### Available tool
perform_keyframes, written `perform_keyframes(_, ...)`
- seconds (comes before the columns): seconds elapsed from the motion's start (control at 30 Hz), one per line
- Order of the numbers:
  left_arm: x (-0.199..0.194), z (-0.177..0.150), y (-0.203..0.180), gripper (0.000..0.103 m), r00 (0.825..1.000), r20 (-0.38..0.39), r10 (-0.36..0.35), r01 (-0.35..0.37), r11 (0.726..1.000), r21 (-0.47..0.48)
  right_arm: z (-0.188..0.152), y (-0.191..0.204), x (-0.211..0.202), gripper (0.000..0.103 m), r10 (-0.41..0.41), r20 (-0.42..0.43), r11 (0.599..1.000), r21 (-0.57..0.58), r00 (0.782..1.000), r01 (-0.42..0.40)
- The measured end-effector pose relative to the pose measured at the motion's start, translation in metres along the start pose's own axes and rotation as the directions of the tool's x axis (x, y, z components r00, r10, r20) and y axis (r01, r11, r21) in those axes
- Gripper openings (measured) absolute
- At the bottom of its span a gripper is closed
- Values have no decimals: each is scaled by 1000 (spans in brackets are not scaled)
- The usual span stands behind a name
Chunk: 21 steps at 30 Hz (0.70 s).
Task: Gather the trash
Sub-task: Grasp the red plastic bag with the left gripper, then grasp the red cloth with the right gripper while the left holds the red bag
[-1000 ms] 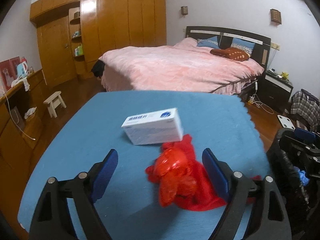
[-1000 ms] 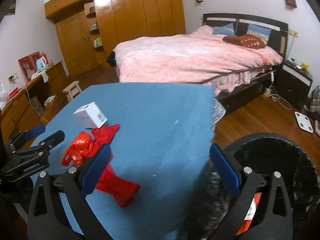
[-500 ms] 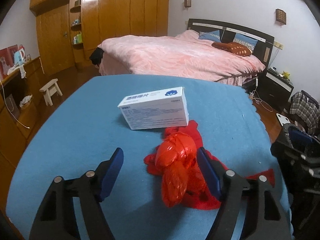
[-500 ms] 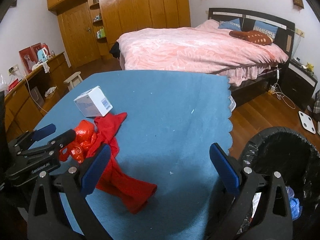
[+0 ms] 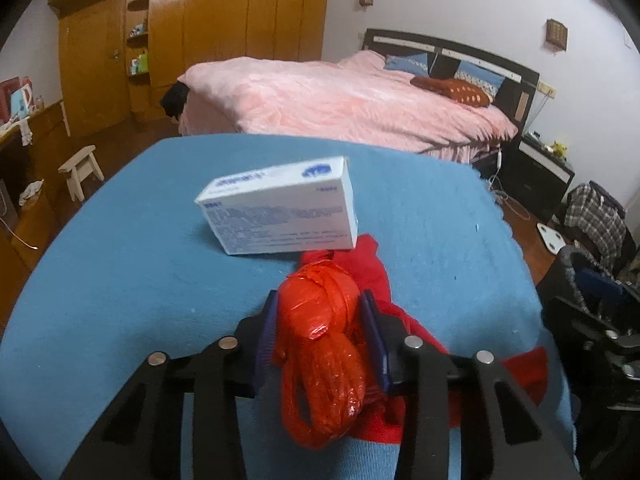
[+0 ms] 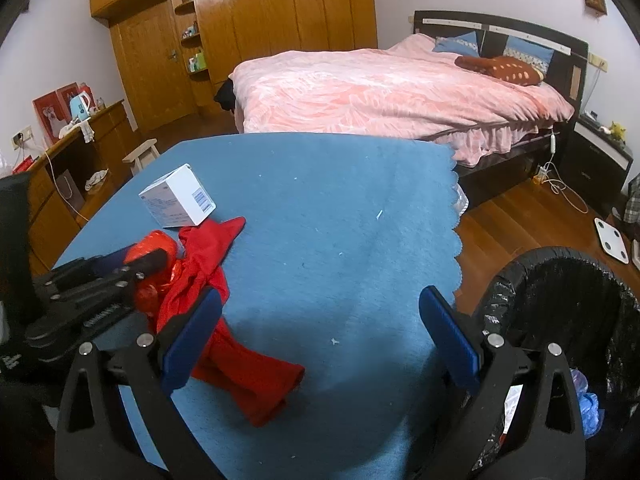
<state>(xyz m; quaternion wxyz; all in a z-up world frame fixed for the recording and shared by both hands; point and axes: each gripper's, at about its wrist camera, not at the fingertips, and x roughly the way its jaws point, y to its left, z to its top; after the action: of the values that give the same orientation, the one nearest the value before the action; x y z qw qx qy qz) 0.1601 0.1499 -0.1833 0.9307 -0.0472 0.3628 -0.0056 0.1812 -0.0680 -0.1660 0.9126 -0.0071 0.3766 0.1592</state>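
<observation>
The left tool (image 5: 318, 330) is being closed, and the crumpled red plastic bag (image 5: 320, 344) on the tabletop (image 5: 120, 280) is pressed between its pads. The right tool (image 6: 320, 336) is held wide open, empty, above bare blue cloth; the bag lies to its left.

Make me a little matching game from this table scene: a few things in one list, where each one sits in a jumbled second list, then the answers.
Things:
1. crumpled red plastic bag
2. white box
3. red cloth
4. black bin

Places:
A. on the floor beside the table, lined with a black bag
B. between the closing fingers of the left gripper
C. spread flat on the blue tablecloth, partly under the plastic bag
D. on the tablecloth, just beyond the red things

Pairs: 1-B, 2-D, 3-C, 4-A
</observation>
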Motion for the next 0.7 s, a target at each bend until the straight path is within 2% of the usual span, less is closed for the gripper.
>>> perform_keyframes(0.27, -38, -1, 26, 40, 998, 43, 38, -36, 998, -46, -2, 6, -2, 96, 16, 6, 1000, -3, 1000, -16)
perform_keyframes(0.5, -41, -11, 47, 40, 996, 19, 93, -92, 994, -52, -6, 25, 2, 96, 53, -13, 998, -20, 999, -53)
perform_keyframes(0.7, -40, -19, 54, 40, 995, 1, 95, -95, 994, -53, -14, 41, 5, 96, 73, -40, 996, -43, 997, -74)
